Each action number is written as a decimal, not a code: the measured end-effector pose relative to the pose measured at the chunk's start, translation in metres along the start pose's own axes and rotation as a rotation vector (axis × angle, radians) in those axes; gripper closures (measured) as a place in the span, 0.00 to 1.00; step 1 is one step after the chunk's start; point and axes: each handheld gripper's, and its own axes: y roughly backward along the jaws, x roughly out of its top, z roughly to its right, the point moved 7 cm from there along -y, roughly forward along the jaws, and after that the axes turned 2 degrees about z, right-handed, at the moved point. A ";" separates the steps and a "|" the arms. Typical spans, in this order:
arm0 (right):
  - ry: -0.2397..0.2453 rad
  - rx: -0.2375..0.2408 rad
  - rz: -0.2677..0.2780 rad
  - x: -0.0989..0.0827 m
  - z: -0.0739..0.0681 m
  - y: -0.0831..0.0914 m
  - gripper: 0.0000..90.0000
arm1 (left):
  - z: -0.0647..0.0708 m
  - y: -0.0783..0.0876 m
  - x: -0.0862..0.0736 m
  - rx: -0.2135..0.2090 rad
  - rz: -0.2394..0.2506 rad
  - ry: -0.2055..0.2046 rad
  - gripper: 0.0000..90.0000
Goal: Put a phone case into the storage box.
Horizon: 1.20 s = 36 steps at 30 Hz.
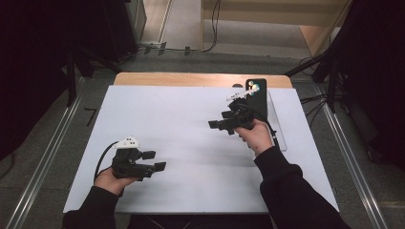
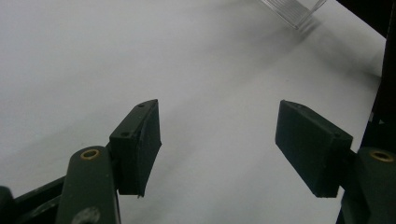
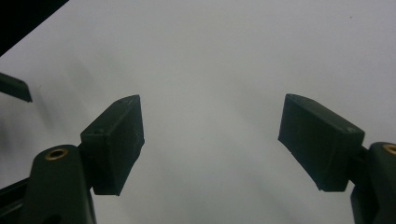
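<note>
In the high view the left gripper (image 1: 154,161) sits at the lower left of the frame, low over the white sheet (image 1: 191,152). Its jaws stand wide apart with nothing between them; the left gripper view confirms this, with bare sheet between the two pads (image 2: 144,144). The person's left hand (image 1: 112,180) grips the body from behind.

The right gripper (image 1: 218,124) sits right of centre in the high view, pointing toward the left of the frame. Its jaws are also wide and empty. The right gripper view shows plain sheet between the pads (image 3: 123,140); the dark tip at that view's left edge appears to be a jaw of the other gripper. The right hand (image 1: 258,136) holds the body.

Just behind the right gripper, at the upper right of the high view, a black phone (image 1: 258,98) rests on a clear stand (image 1: 279,129) at the right part of the sheet. A corner of the stand also shows at the top of the left gripper view (image 2: 294,9). The phone is the nearest thing to either gripper; neither touches it.

Judged step: start position, nothing grasped, both hands free above the sheet. The next move likely calls for the right gripper to turn toward the phone, align its open jaws across the phone's narrow sides, and close without tipping the stand. The left gripper can steady the stand if needed.
</note>
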 end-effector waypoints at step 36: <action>0.063 0.050 -0.085 -0.069 -0.026 0.028 0.23 | 0.006 -0.001 0.001 -0.041 -0.003 -0.011 0.35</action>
